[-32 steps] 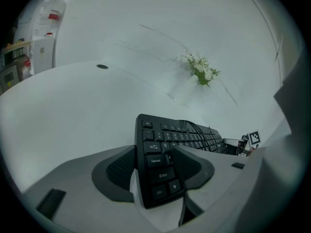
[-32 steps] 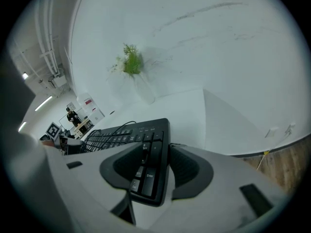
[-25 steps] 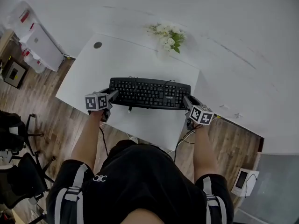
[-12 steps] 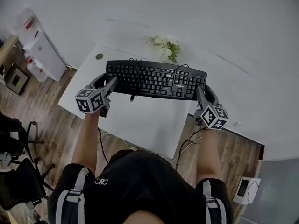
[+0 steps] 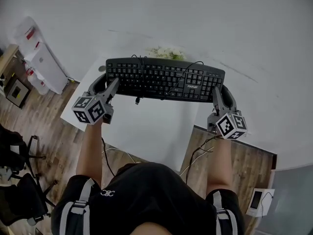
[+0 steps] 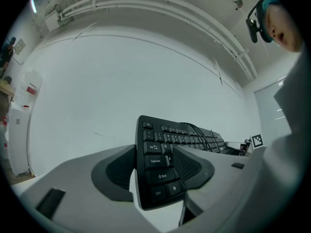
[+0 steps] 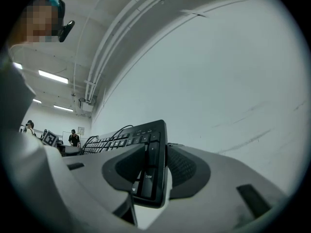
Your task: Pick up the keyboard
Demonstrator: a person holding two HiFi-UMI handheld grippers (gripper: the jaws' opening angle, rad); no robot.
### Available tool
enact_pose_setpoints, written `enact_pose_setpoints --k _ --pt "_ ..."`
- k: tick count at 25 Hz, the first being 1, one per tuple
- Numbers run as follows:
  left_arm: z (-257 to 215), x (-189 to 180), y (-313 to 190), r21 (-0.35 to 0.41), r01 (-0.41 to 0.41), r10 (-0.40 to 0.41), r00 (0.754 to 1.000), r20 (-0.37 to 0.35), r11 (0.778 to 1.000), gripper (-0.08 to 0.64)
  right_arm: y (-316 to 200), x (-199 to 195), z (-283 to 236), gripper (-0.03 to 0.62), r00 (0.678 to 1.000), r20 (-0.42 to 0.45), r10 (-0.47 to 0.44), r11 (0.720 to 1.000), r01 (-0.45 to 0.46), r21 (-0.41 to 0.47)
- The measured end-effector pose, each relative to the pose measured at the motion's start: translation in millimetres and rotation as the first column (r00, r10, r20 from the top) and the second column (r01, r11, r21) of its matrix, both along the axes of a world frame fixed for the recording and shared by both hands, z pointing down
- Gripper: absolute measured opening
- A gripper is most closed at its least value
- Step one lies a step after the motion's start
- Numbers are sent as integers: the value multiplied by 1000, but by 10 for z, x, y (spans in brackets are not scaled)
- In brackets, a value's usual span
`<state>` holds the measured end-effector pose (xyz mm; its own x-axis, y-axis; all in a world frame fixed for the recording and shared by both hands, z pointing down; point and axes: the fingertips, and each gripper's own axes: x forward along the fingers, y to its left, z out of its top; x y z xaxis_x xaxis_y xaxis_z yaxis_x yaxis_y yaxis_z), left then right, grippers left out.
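The keyboard [image 5: 165,79], black and full-sized, is hanging in the air above the white desk [image 5: 146,126]. It is being carried by its two short ends and is lying roughly level, with its keys facing up. In the head view it is covering the desk's far edge.

The left tongs [image 5: 107,82] are clamping on the keyboard's left end. In the left gripper view the two dark pads are pressing on that end beside the Caps Lock, Shift and Ctrl keys, one pad on the key face and the other on the underside.

The right tongs [image 5: 221,88] are clamping on the opposite end, by the number pad's Enter key. Their jaws have just been closing, with that end of the keyboard between them and both pads bearing on it.

Both tongs are pointing away from the person, towards the pale wall [image 5: 195,18]. Their marker cubes [image 5: 89,110] are sitting nearest the person's forearms.

A black cable [image 5: 171,80] is trailing loosely across the keys, and one end of it is dangling just below the keyboard's near edge. White flowers [image 5: 166,53] are peeking out from behind the keyboard's far edge. Wooden floor [image 5: 44,126] is showing on either side of the desk.
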<state>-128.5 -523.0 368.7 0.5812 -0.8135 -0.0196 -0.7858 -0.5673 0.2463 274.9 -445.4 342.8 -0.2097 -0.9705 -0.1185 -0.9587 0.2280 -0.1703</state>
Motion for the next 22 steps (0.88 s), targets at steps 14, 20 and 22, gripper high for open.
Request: enact_pose_setpoints --k 14,20,22 --pt "-56 -80 -32 11 20 -20 1000 4 1000 241 -112 -57 125 149 1000 18 -12 999 13 -35" --pt "-93 -52 -80 15 16 -16 1000 6 1000 235 -148 -26 131 149 1000 26 -8 999 9 -37" --pt "-93 -52 -86 15 14 -14 1000 3 1000 235 -148 -27 133 149 1000 27 -7 999 8 -37"
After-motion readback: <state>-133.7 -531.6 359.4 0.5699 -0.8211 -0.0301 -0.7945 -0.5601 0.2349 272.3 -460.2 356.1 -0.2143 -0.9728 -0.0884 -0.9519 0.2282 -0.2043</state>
